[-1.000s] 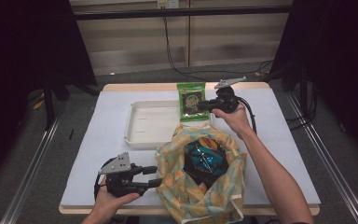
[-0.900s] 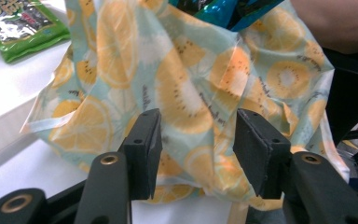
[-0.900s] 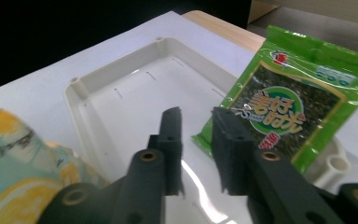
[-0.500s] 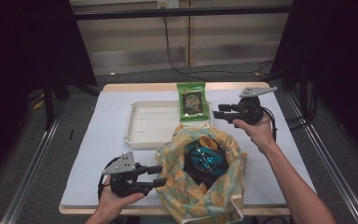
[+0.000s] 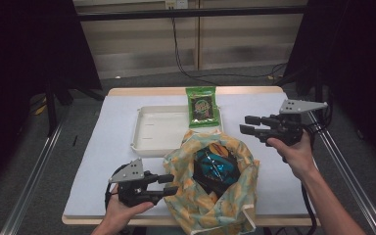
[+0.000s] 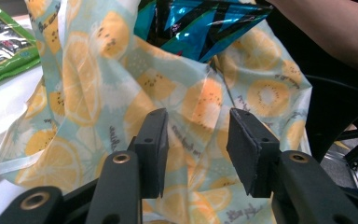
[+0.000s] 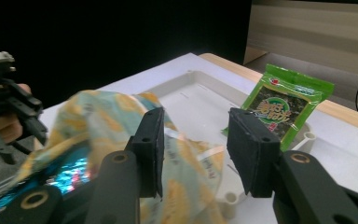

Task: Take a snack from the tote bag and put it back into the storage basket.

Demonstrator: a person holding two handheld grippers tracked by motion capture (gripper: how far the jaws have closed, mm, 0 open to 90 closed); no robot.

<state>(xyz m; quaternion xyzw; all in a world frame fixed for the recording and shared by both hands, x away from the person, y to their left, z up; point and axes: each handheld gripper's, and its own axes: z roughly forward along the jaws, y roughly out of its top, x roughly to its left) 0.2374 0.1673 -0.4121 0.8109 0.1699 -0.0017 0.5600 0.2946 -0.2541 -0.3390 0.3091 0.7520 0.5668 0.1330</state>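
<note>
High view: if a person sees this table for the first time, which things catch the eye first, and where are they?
The fabric bag with orange slices stands open at the near edge of the table, with a shiny blue packet inside. Behind it, a green snack packet leans on the far right rim of the white tray. The left gripper is at the bag's left side; the right gripper is lifted at the right, empty.
</note>
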